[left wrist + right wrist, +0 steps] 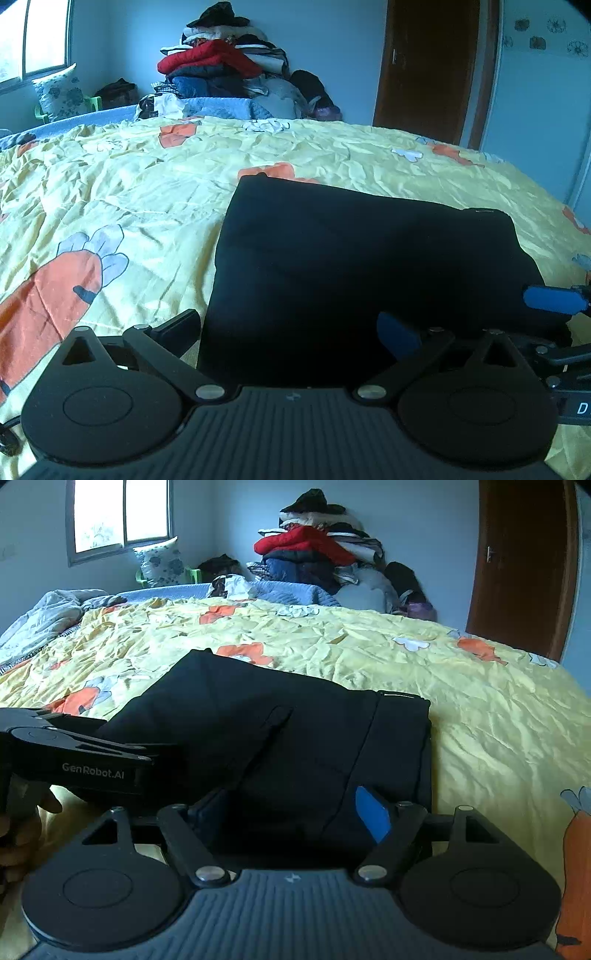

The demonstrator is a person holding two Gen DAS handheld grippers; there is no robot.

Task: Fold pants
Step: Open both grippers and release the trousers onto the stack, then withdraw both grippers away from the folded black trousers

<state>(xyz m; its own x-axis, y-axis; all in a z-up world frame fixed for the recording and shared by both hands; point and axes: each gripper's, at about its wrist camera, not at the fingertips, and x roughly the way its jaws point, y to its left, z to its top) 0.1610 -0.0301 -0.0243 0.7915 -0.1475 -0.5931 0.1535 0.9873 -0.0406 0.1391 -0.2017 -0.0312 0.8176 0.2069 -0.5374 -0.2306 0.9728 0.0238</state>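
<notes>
Both claws agape at black pants [351, 266]; yellow bedspread [129, 184]

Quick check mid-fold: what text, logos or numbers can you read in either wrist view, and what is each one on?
"GenRobot.AI": on the side of the left hand-held gripper, seen in the right wrist view.
"D": a cut-off letter on the right hand-held gripper body at the left wrist view's right edge; the rest is out of frame.
Nothing else is readable.

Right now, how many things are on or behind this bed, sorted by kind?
Black pants: 1
Handheld grippers: 2, left and right, jaws open at the near edge of the pants
Yellow carrot-print bedspread: 1
Piles of clothes: 1
Floral pillows: 1
Total: 6
</notes>
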